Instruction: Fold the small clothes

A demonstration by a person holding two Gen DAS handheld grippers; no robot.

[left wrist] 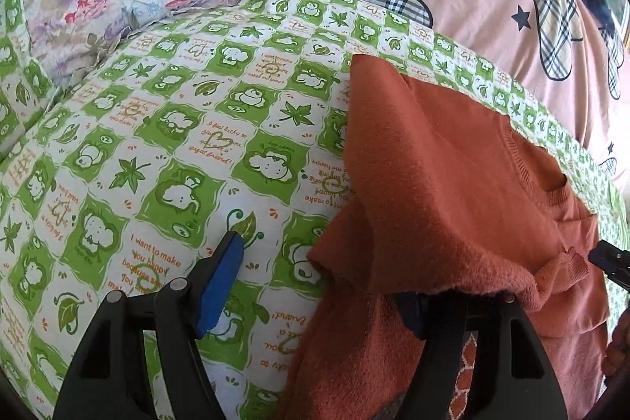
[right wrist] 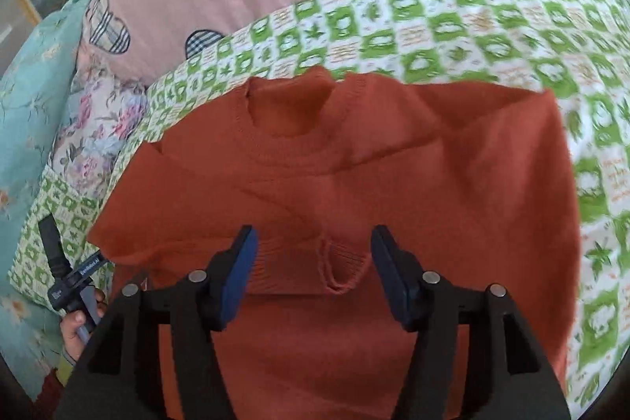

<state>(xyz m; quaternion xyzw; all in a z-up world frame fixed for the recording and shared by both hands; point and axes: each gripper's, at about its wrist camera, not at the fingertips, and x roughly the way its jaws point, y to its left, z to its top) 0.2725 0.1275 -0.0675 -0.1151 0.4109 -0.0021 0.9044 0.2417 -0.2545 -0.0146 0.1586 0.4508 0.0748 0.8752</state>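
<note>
Holding both tongs over the bed, you have the rust-orange knitted sweater [right wrist: 334, 184] lying on the green-and-white checked quilt [left wrist: 177, 144], collar away from you. Your right tongs [right wrist: 313, 274] stand released, pads either side of a ribbed cuff [right wrist: 338, 262] without touching it. Your left tongs [left wrist: 315, 286] are spread wide; one blue pad [left wrist: 220, 282] is bare over the quilt, the other is buried under a draped sweater fold, so grip there: cannot tell. Risks: that fold snagging and dragging the sweater askew; the cuff bunching if you clench off-centre.
</note>
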